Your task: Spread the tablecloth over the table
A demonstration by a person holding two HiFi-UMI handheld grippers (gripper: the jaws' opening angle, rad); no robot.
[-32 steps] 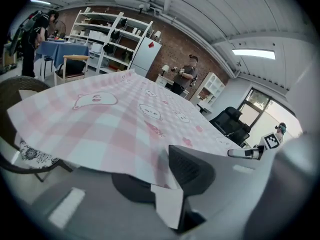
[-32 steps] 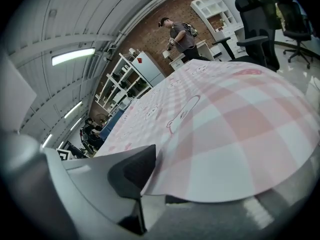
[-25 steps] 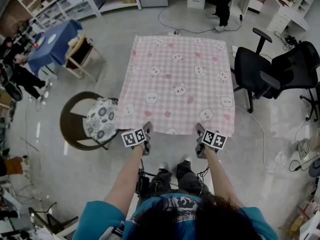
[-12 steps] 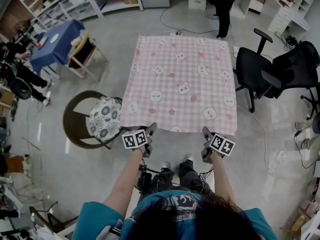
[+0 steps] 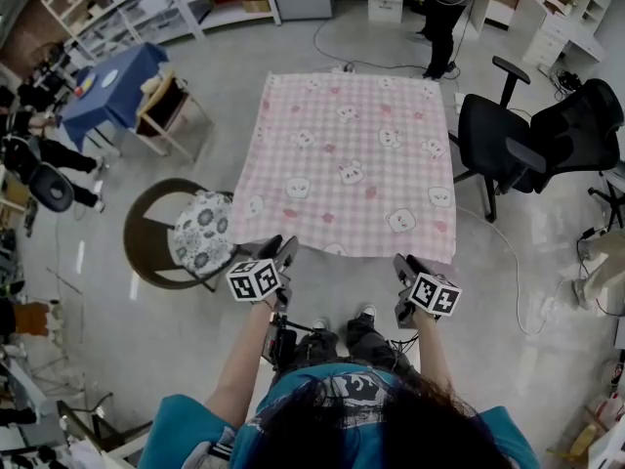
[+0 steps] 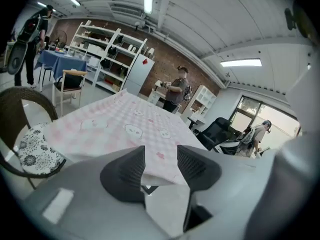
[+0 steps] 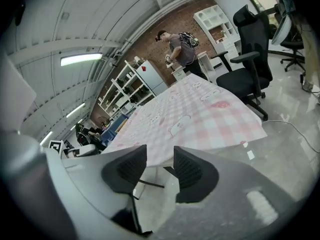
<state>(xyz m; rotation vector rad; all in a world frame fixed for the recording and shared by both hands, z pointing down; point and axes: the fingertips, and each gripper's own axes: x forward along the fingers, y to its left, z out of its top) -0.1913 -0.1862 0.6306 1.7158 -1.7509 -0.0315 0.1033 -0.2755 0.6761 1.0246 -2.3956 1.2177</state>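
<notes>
Left gripper [image 5: 281, 252] and right gripper [image 5: 405, 267]: jaws apart and empty, the left's just opened, the right's opened then narrowed slightly. Beyond, the tablecloth [image 5: 347, 164] lies flat over the surface. Spreading looks complete; next move likely withdrawal or light smoothing.

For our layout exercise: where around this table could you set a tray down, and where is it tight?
The pink checked tablecloth is bare all over. Free floor runs along its left edge, between the wooden chair and the round chair with floral cushion. Crowded: right edge, where a black office chair stands close.
</notes>
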